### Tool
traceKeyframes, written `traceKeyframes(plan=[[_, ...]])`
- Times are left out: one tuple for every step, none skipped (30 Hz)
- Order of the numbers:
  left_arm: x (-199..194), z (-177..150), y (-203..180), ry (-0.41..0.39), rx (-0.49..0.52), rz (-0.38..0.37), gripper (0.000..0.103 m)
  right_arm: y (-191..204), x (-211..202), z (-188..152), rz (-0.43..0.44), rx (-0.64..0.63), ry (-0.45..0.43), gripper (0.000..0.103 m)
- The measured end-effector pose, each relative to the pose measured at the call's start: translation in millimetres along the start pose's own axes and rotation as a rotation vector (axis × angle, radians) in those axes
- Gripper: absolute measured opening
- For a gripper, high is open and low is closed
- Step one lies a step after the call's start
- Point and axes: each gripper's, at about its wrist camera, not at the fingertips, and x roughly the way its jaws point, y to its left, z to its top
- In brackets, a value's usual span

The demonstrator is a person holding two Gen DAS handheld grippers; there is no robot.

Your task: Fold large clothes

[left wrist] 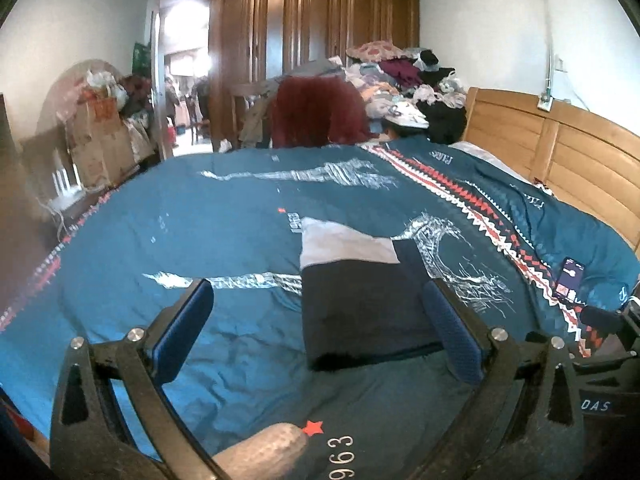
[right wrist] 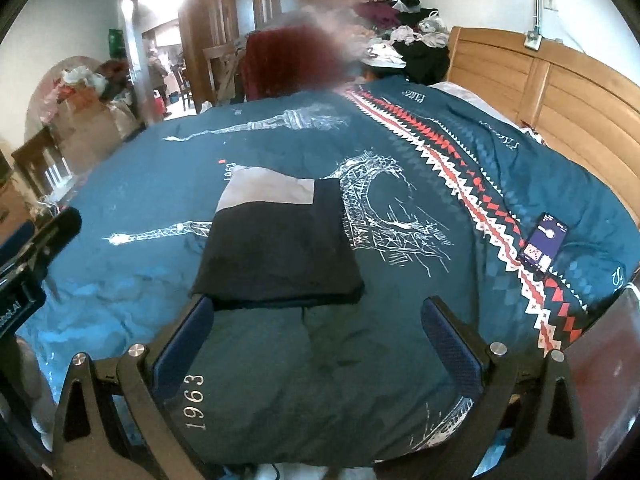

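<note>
A folded black garment (left wrist: 360, 308) with a grey-white panel (left wrist: 344, 246) at its far end lies flat on the blue printed bedspread (left wrist: 224, 216). My left gripper (left wrist: 320, 308) hangs open just short of the garment's near edge, its blue pads wide apart and empty. In the right wrist view the same garment (right wrist: 276, 248) lies ahead on the bedspread (right wrist: 400, 152). My right gripper (right wrist: 318, 320) stands open right at the garment's near edge, holding nothing. The right gripper's body shows at the left wrist view's right edge.
A phone (right wrist: 544, 242) with a lit screen lies on the bed to the right. A wooden headboard (right wrist: 552, 92) runs along the right side. Piled clothes (left wrist: 404, 80), a red garment on a chair (left wrist: 316, 112), a wardrobe (left wrist: 312, 32) and boxes (left wrist: 100, 136) stand beyond the bed.
</note>
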Motion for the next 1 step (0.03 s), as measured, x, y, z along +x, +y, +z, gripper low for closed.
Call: traceKeyframes(plan=[[-2.1,1.3,0.9,-0.002,0.003,0.002,0.103,0.2,-1.3,1.3,0.008,-0.001,-0.002,0.103]])
